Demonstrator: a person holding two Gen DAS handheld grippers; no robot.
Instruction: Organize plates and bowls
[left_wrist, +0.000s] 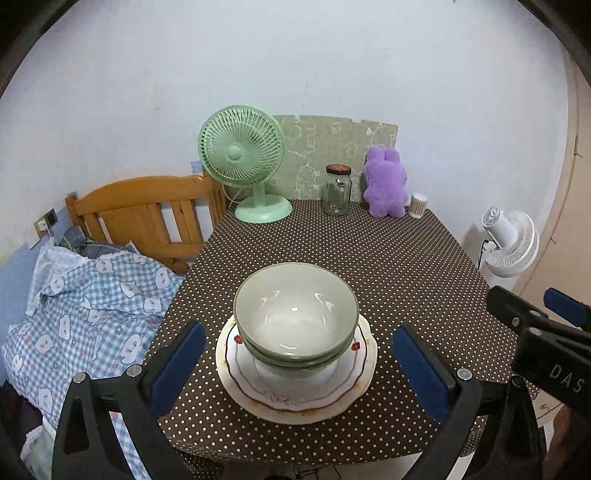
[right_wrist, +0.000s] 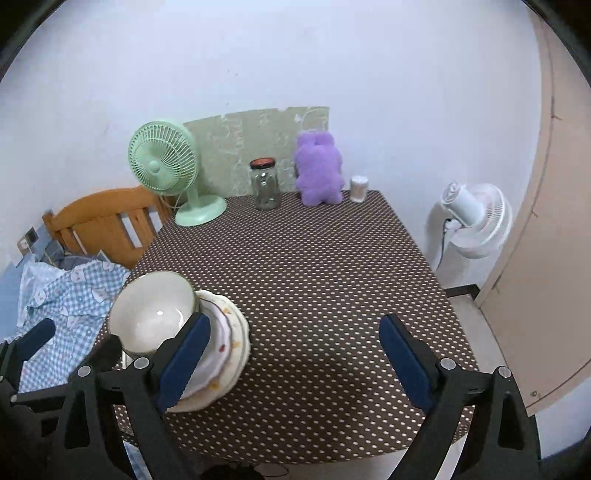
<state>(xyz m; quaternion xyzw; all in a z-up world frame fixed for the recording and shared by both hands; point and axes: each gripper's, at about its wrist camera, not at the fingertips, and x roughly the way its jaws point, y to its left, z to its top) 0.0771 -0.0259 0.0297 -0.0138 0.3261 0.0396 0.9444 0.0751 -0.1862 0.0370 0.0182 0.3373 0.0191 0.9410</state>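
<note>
The stacked bowls (left_wrist: 295, 317) stand on the plates (left_wrist: 295, 391) at the near part of the table (left_wrist: 388, 258), which has a brown cloth with white dots. In the left wrist view the stack is seen straight on: the rims of at least two or three pale green bowls sit one inside the other, and under them lie a white plate with a red wavy line and a larger cream plate below it. The right wrist view shows the same bowls (right_wrist: 151, 314) from the side, near the left edge of the table, and there the plates (right_wrist: 225, 343) show their edges as layers, which the left view does not show so clearly.

The left gripper (left_wrist: 299, 363) is spread wide, one blue pad on each side of the stack, and it touches nothing. The right gripper (right_wrist: 295, 360) is also wide apart and holds nothing; between its fingers there is only bare cloth, and its left finger stands in front of the plates. The left view shows the right gripper from outside, at its right edge.

At the far edge of the table stand a green fan (left_wrist: 242, 162), a glass jar (left_wrist: 337, 190) with a dark lid, a purple plush toy (left_wrist: 384, 181) and a small white container (left_wrist: 418, 205). A white fan (right_wrist: 476, 218) stands on the floor to the right of the table; the right view shows it whole, together with a beige door (right_wrist: 546, 258). On the left are a wooden bed frame (left_wrist: 144, 210) and a blue checked blanket (left_wrist: 88, 299), seen larger in the left view.
</note>
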